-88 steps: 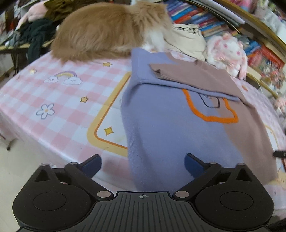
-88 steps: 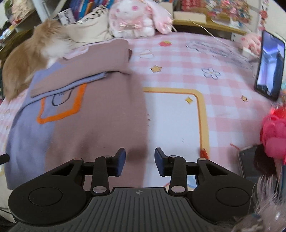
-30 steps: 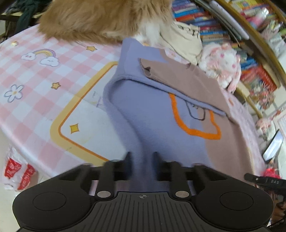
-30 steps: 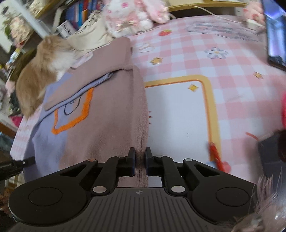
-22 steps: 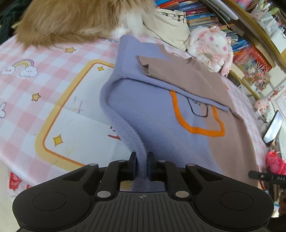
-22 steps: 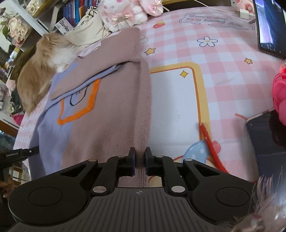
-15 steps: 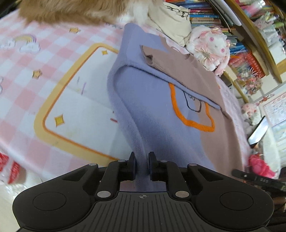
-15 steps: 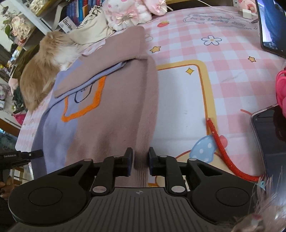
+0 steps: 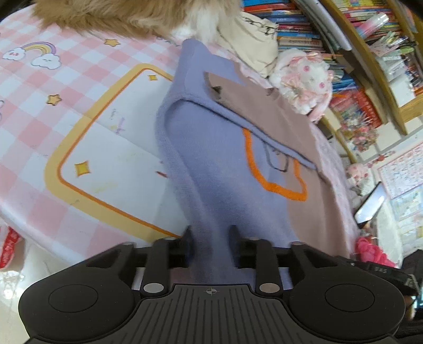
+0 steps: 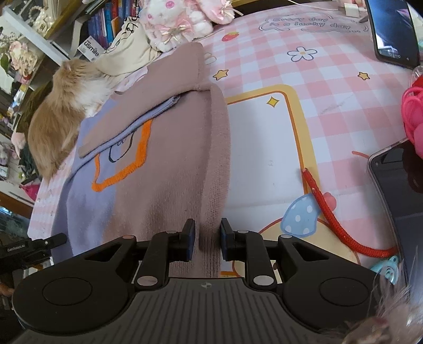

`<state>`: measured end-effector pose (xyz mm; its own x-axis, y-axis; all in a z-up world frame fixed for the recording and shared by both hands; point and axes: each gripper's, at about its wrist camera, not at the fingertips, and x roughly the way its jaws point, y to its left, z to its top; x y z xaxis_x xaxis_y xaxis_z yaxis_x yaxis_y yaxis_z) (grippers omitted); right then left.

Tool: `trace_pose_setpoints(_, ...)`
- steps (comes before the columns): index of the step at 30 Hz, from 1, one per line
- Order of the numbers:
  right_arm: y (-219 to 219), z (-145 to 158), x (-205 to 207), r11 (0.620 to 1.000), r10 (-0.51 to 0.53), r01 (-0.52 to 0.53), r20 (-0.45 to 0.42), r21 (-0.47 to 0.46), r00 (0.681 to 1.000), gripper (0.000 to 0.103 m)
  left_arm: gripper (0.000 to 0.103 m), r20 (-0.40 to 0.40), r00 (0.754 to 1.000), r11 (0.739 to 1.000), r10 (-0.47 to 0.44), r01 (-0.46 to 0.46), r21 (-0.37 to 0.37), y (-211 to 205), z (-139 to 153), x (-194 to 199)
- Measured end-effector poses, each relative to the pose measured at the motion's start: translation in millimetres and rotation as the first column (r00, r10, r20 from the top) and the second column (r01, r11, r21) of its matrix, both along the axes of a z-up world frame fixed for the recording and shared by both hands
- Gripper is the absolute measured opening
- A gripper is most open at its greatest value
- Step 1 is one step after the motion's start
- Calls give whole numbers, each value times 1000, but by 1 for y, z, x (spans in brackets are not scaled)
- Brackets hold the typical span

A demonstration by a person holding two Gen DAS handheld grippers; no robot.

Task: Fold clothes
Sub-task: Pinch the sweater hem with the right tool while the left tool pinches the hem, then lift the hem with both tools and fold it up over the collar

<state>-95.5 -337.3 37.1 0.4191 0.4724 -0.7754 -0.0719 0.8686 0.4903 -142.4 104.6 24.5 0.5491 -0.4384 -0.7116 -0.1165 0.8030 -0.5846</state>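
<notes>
A sweater, lavender on one half [image 9: 224, 164] and mauve on the other [image 10: 164, 172], lies flat on the pink checked tablecloth [image 9: 79, 92], with an orange outline on its chest and the sleeves folded across. My left gripper [image 9: 210, 235] is at the lavender end of the near hem. Its jaws are opening, and a ridge of hem still stands between them. My right gripper [image 10: 207, 232] is at the mauve end of the hem. Its jaws stand a little apart around a fold of hem, not pinching it.
A fluffy ginger cat [image 9: 119, 13] sits at the far edge, against the sweater's collar. A cream bag [image 9: 251, 39] and a plush bunny [image 10: 179, 18] lie behind. Right of the sweater are a red cord [image 10: 333, 222], a dark phone [image 10: 396, 190] and a propped phone [image 10: 391, 31].
Both grippers were shut on the hem a second ago. The left jaws have since spread wide and the right jaws have parted slightly. The sweater lies much as before.
</notes>
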Motion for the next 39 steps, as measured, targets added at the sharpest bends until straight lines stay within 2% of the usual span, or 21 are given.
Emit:
trace_pose_setpoints(1,-1,0,0,1000,-5,5,-2,8,1000,19,60,10,1000,1000,-6,7,-11,-3,1,1)
trace_pose_setpoints(2,-2,-1,0,1000,-9,9,-4,18,1000,20,72,19,1000,1000,-15,15,-14,-7,2,1)
trace_pose_setpoints(3,-3,-2,0,999,-13,13,-7,34,1000,23,78,26,999,1000,-27,27,-1,-12,4,2)
trace_pose_setpoints(4,-5,-2,0,999,-16,16,-9,49,1000,26,79,30,999,999,-40,40,22,-17,6,3)
trace_pose_setpoints(8,-5,-2,1,998,-9,10,-15,58,1000,27,78,32,996,993,-81,78,86,-28,10,6)
trace_pose_setpoints(28,-1,1,-4,999,36,-36,-20,31,999,31,77,-2,999,998,-42,42,37,-18,8,-3)
trace_pose_setpoints(32,0,2,-5,999,44,-43,-11,32,999,34,74,-4,1000,999,-27,27,36,-15,7,-4)
trace_pose_setpoints(35,2,2,-6,998,53,-53,-5,32,999,38,47,-9,1000,998,-9,10,60,-12,6,-6)
trace_pose_setpoints(36,2,2,-6,998,54,-54,-4,31,999,38,43,-11,1000,998,3,-2,56,-9,5,-7)
trace_pose_setpoints(39,4,3,-6,998,51,-51,-5,29,999,38,42,-11,999,999,32,-32,20,-1,1,-12)
